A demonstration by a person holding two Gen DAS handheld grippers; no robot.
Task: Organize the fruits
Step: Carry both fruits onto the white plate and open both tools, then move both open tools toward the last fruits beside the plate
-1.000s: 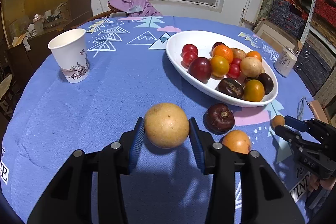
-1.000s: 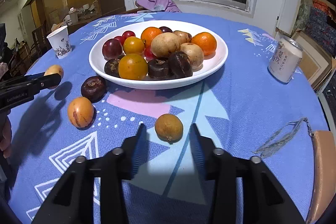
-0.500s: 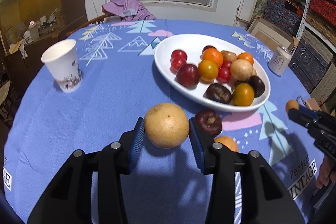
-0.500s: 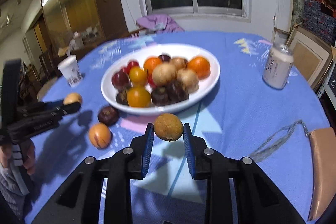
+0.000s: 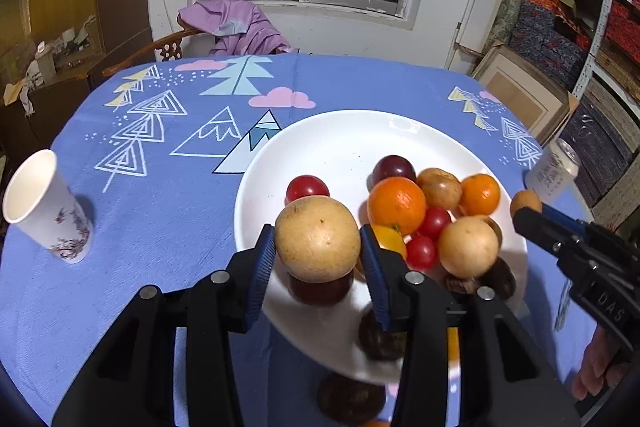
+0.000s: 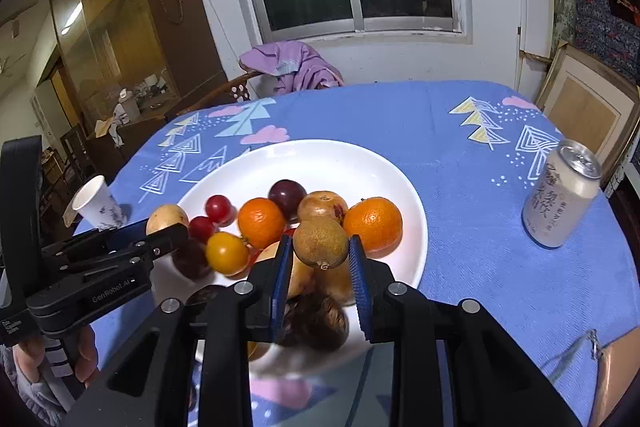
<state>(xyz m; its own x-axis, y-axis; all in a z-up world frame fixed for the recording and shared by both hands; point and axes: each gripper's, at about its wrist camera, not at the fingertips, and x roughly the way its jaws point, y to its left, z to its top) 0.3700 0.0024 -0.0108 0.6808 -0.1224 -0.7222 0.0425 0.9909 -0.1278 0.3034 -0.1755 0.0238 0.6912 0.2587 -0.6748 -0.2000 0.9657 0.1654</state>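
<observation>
My left gripper (image 5: 318,247) is shut on a large tan round fruit (image 5: 317,238) and holds it above the near left part of the white oval plate (image 5: 340,143). My right gripper (image 6: 320,255) is shut on a small brown-green fruit (image 6: 320,242) above the plate's (image 6: 320,159) near edge. The plate holds several fruits: oranges (image 5: 396,205), red and dark plums, tan fruit. The right gripper shows at the right of the left wrist view (image 5: 528,209); the left one shows at the left of the right wrist view (image 6: 160,223). A dark fruit (image 5: 350,397) lies on the cloth below the plate.
A paper cup (image 5: 44,207) stands at the table's left. A drink can (image 6: 560,195) stands at the right. The round table has a blue printed cloth (image 5: 160,187). A chair with purple cloth (image 5: 236,27) is behind; boxes and shelves are on the right.
Both grippers have risen and moved forward over the plate, each carrying its fruit. The loose fruits on the cloth have dropped below the fingers in view.
</observation>
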